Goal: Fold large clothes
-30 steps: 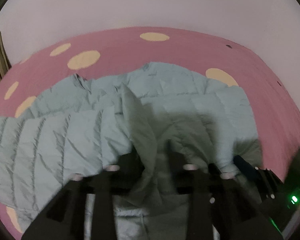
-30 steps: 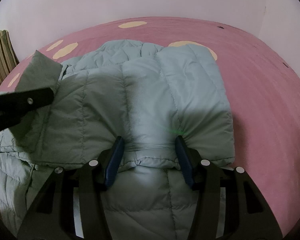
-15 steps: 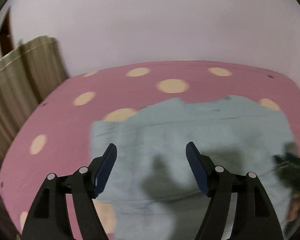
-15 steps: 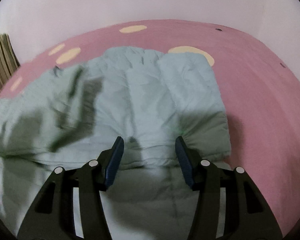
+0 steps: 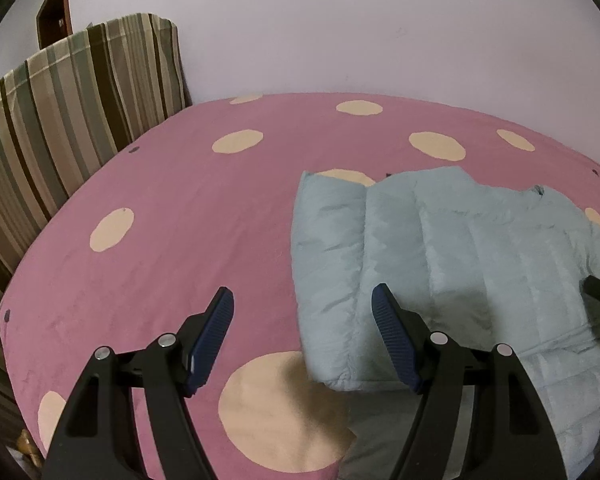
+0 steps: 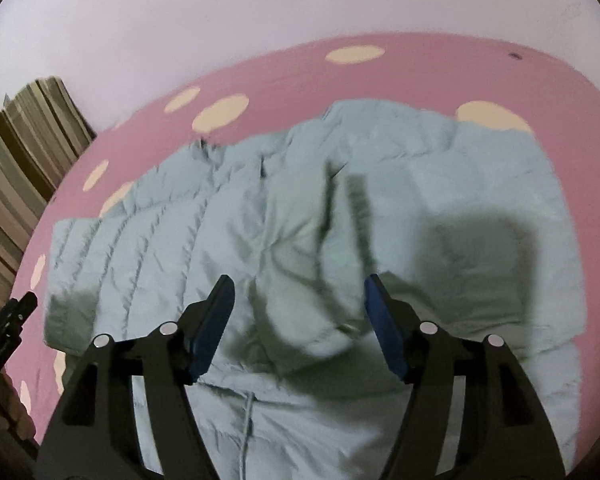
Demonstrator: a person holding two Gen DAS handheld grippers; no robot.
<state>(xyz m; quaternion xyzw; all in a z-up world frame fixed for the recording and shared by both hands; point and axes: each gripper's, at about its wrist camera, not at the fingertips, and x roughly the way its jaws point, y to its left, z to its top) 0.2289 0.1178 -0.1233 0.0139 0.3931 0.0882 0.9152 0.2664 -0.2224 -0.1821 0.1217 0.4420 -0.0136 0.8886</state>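
Observation:
A pale blue quilted puffer jacket (image 6: 300,220) lies on the pink spotted bed, both sleeves folded in across its body. In the left wrist view the jacket (image 5: 440,264) fills the right half, its folded left edge just inside my left gripper's right finger. My left gripper (image 5: 302,300) is open and empty, above the bed at the jacket's left edge. My right gripper (image 6: 298,288) is open and empty, above the middle of the jacket. The tip of the left gripper shows at the left edge of the right wrist view (image 6: 8,320).
The bed cover (image 5: 172,216) is pink with cream spots and reaches to a pale wall (image 5: 340,20). A striped cushion or headboard (image 5: 60,108) stands along the bed's left side. A dark door frame (image 5: 52,8) shows behind it.
My left gripper let go of the jacket fabric, opened and swung left to the jacket's edge. My right gripper released the hem fold and rose above the jacket.

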